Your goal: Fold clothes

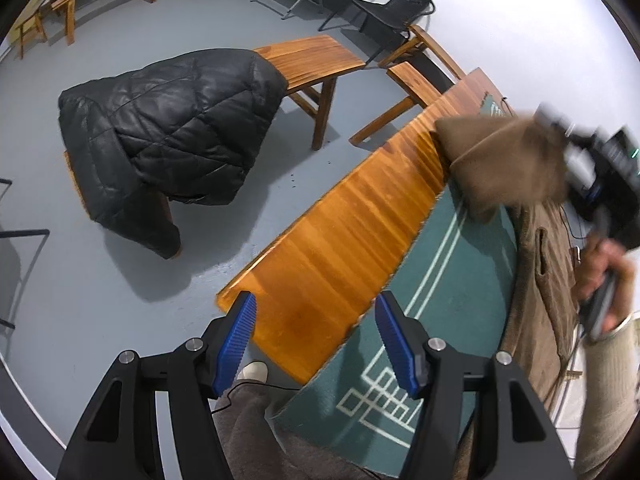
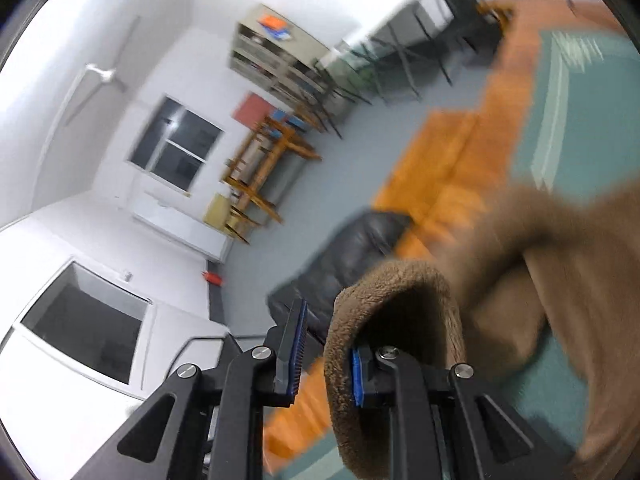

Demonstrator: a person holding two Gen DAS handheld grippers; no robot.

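A long polished orange-brown wooden table [image 1: 340, 232] runs diagonally through the left wrist view, its near corner just ahead of the left gripper, and a dark green woven mat with pale line patterns [image 1: 448, 280] covers the tabletop's right part up to a bare wooden strip along the left edge. Beyond that edge, on the grey floor, a black quilted leather-look jacket [image 1: 168, 136] is draped over a wooden bench [image 1: 312, 60], hiding most of its seat. The task's garment, a tan-brown fleecy piece of clothing [image 1: 544, 280], lies along the right side of the mat, partly cut off by the picture's rim, and one end of it [image 1: 500, 164] is lifted above the far part of the tabletop, blurred. The right gripper [image 2: 326, 354] has that lifted end: in its own view the fleece curls thickly over the right finger, so that only a sliver of its blue pad [image 2: 357, 376] shows, and the jaws are closed on the fabric as far as it lets them, though the exact pinch is hidden. In the left wrist view this gripper is a dark smear, with the person's hand [image 1: 604, 284] below it. The left gripper [image 1: 316, 344] hangs over the table's near corner, jaws about half apart and holding nothing, its ribbed blue pads [image 1: 238, 344] bare.
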